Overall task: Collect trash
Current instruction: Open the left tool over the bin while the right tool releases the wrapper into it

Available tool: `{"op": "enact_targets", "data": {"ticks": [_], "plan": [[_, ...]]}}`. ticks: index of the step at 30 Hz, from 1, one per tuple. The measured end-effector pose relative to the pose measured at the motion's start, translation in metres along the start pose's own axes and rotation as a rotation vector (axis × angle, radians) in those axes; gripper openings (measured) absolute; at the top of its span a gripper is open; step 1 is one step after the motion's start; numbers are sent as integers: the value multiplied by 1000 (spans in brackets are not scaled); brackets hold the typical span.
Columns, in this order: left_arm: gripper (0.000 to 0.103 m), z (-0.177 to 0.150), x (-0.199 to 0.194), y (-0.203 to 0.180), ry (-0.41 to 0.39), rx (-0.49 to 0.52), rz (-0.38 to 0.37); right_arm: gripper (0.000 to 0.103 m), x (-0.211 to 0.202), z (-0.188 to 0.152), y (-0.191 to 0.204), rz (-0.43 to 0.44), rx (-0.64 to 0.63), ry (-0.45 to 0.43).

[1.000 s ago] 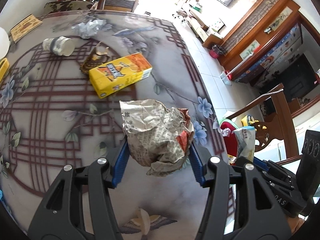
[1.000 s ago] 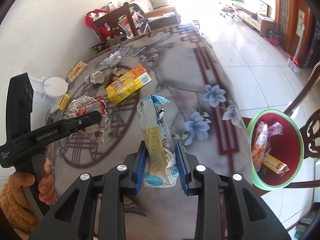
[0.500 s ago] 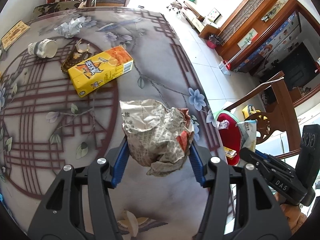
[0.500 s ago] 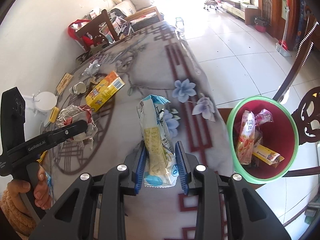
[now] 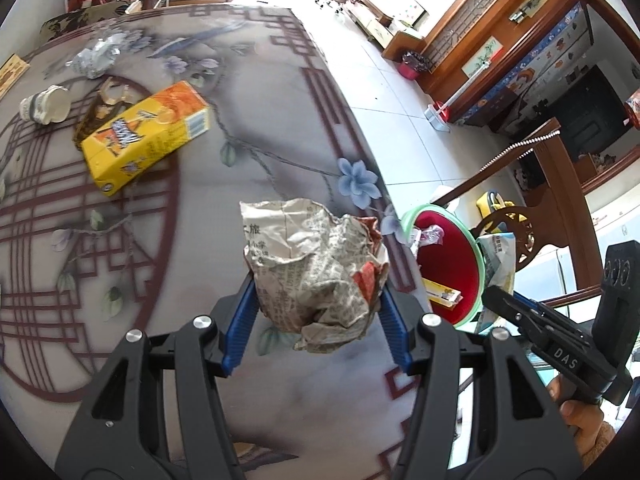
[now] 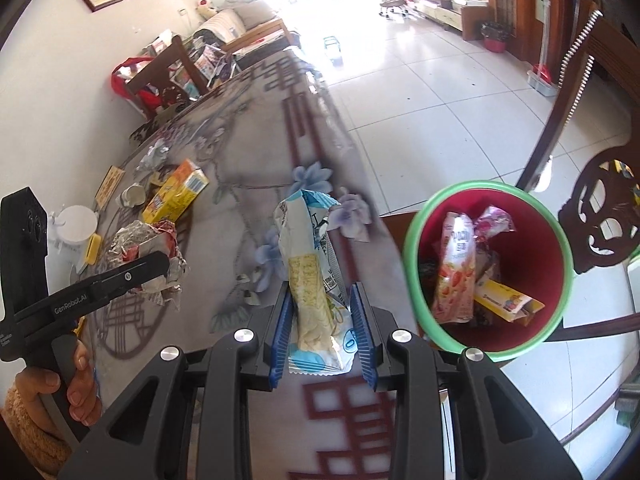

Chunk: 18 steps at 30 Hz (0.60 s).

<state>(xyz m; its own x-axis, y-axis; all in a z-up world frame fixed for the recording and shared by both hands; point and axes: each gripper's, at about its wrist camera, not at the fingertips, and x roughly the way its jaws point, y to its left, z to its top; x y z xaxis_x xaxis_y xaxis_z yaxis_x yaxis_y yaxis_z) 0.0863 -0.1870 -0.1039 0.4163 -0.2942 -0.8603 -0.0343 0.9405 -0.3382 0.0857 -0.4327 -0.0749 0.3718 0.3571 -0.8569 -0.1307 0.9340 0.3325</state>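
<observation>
Beside the red bin, the left gripper clamps a light, crushable newspaper wad by its middle; the right gripper pinches a limp, slippery snack wrapper near its base.

Left wrist: looks down along its fingers at the table, close above.
Right wrist: same height, faces along the table edge — bin at right.
Shared: table, carton — bin.

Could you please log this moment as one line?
left hand-held gripper: shut on newspaper wad | right hand-held gripper: shut on wrapper | bin: beside table
</observation>
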Motion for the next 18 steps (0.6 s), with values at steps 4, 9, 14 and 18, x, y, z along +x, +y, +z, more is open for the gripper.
{"op": "enact_targets", "data": {"ticks": [4,9,14,18], "plan": [[54,2,10,-16,11,16,-18,29,-8,-1,-20,-30,32,-11],[54,4,25,-43,34,51,-36,29,-16,-3,-57,-70,97,-18],[54,5,40,-72,54,86,-47,30,-16,0,-92,-93,169,-19],[54,8,52,-88,70,99,-49,39,-18,4,-120,-111,226,-53]]}}
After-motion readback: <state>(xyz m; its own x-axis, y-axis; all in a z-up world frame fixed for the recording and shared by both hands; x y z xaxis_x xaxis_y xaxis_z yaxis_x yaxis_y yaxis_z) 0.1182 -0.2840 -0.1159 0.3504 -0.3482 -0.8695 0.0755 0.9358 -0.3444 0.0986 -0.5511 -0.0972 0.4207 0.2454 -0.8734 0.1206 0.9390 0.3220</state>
